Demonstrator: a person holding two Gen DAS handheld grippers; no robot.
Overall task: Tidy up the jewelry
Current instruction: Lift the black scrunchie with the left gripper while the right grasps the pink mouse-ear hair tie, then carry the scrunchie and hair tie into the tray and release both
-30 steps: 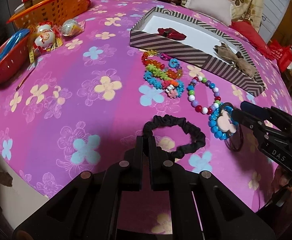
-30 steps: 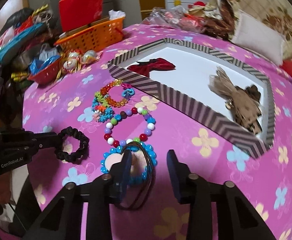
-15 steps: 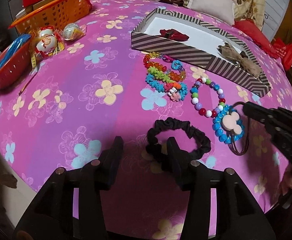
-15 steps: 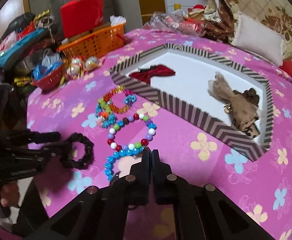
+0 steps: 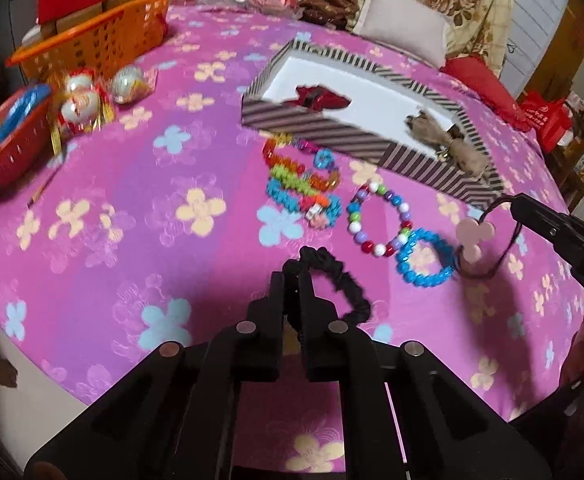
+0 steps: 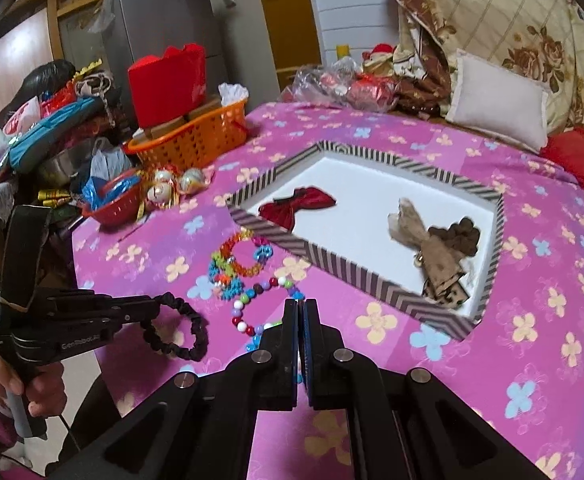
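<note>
Since a moment ago: left tool point(image 5: 290, 280) shut from open onto black scrunchie point(image 5: 344, 280), now raised off bedspread point(image 5: 131, 184); right tool point(image 6: 300, 308) clamped on brown cord loop point(image 5: 504, 240) with pink mouse-ear charm point(image 5: 472, 236), pulled clear of blue bead bracelet point(image 5: 424, 260). Striped box point(image 5: 352, 132): beyond both tools, toward far right corner of bed, long axis slanting left-near to right-far. Nearer to box: right tool. Bead bracelets between.

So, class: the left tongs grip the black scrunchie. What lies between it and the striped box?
The colourful bead bracelets lie on the cloth between the black scrunchie and the striped box; lifted over them, nothing visible blocks it.
</note>
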